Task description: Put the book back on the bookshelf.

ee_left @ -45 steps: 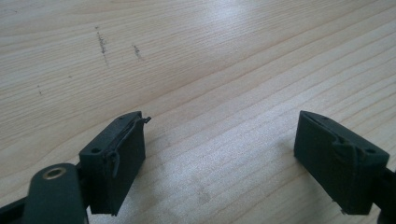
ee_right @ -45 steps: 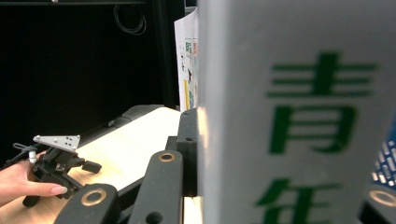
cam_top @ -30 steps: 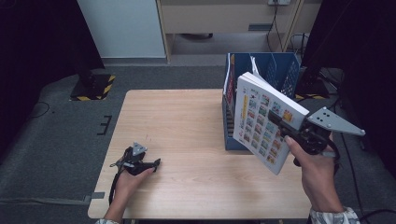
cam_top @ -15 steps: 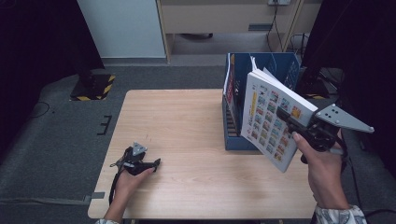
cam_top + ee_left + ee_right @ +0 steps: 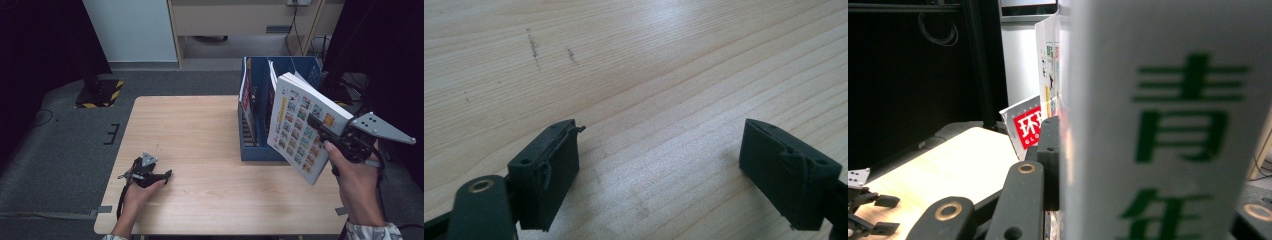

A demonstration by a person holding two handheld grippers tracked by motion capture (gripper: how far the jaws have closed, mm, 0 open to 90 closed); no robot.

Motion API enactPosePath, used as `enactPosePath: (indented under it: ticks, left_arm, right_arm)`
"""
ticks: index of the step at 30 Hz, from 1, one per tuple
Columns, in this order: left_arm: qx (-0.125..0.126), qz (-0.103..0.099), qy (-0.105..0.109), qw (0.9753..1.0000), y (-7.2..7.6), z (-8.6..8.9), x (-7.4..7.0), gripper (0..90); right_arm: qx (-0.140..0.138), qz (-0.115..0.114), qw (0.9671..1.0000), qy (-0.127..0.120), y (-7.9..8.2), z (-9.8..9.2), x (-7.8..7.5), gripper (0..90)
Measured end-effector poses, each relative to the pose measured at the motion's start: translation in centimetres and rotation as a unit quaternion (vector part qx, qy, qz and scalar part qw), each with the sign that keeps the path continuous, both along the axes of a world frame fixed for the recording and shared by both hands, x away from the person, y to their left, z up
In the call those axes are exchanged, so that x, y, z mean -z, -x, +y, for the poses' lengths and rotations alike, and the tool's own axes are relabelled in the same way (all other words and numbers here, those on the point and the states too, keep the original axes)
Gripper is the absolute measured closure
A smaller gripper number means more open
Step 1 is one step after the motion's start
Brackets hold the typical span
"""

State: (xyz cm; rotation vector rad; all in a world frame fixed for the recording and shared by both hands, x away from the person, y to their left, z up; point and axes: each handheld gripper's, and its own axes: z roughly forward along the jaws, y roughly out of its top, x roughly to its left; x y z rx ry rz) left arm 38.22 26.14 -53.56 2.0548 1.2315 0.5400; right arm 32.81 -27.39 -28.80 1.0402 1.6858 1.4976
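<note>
Two grippers, one book held.
Near the worktop's [image 5: 200, 125] front-left corner, my left gripper [image 5: 166, 174] rests gaping wide; my right gripper [image 5: 314, 122] clamps the book [image 5: 300, 125] tilted over the right edge, beside the blue file box [image 5: 254, 150].

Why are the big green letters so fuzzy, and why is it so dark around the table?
In the right gripper view the book sits right up against the camera, too close to focus, so its green letters blur. In the high view the light falls on the table, while the corners stay black. In the left gripper view the wood grain looks sharp.
</note>
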Motion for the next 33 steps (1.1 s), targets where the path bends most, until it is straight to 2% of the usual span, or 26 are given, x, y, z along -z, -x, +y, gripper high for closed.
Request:
enactPosePath:
  ticks: [33]
  left_arm:
    - [0.0, 0.0, 0.0, 1.0, 0.0, 0.0, 0.0, 15.2]
  right_arm:
    - [0.036, -0.001, 0.9993, 0.001, -0.3, -2.0, -0.1, 73.9]
